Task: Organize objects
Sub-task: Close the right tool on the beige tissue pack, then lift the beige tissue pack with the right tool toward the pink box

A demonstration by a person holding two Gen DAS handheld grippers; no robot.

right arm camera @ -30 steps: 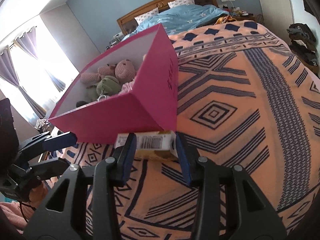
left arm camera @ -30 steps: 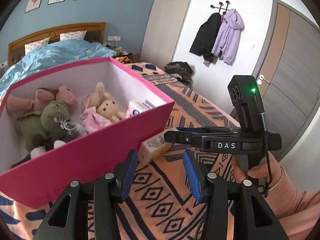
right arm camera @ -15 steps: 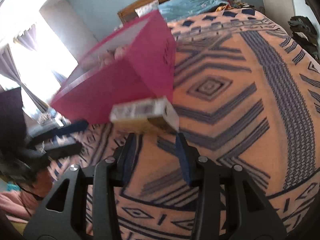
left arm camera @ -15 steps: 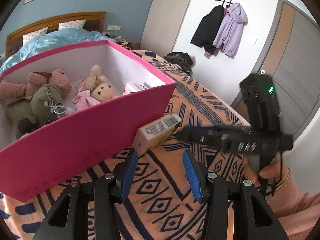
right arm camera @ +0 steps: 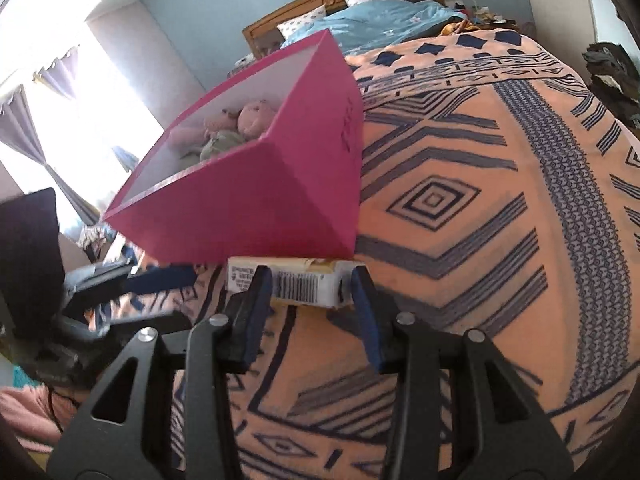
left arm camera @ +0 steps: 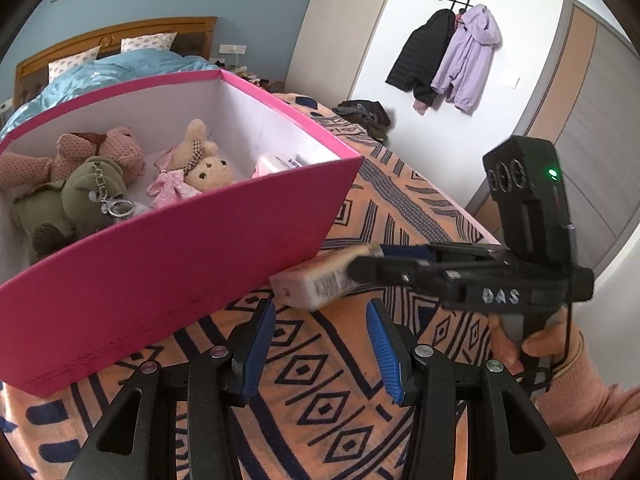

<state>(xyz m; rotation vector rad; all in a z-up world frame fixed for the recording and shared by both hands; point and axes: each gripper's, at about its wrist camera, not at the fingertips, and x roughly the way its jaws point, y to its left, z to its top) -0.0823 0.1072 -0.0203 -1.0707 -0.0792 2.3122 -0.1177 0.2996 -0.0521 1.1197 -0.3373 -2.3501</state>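
Observation:
A small cream carton point(right arm camera: 300, 284) with a barcode sits crosswise between the blue pads of my right gripper point(right arm camera: 310, 280), which is shut on it. It hangs just below the near corner of the pink box point(right arm camera: 248, 208). In the left wrist view the same carton point(left arm camera: 316, 280) is blurred at the tip of the right gripper point(left arm camera: 368, 264), beside the pink box point(left arm camera: 180, 240). Inside lie a pink bear point(left arm camera: 104, 152), a green plush point(left arm camera: 80, 196), a bunny in a pink dress point(left arm camera: 200, 172) and a white pack point(left arm camera: 276, 162). My left gripper point(left arm camera: 320, 312) stands open over the bedspread, holding nothing.
The box rests on a bed with an orange and navy patterned spread point(right arm camera: 460, 200). A blue duvet point(right arm camera: 380, 20) and a wooden headboard lie beyond. A hand in a pink sleeve point(left arm camera: 560, 360) holds the right gripper. Coats point(left arm camera: 452, 56) hang by a door, and bright curtains point(right arm camera: 40, 128) are on the left.
The carton swung and blurred in the right gripper half a second ago. It is now level again under the box's corner. The left gripper has barely shifted, and neither jaw gap has changed.

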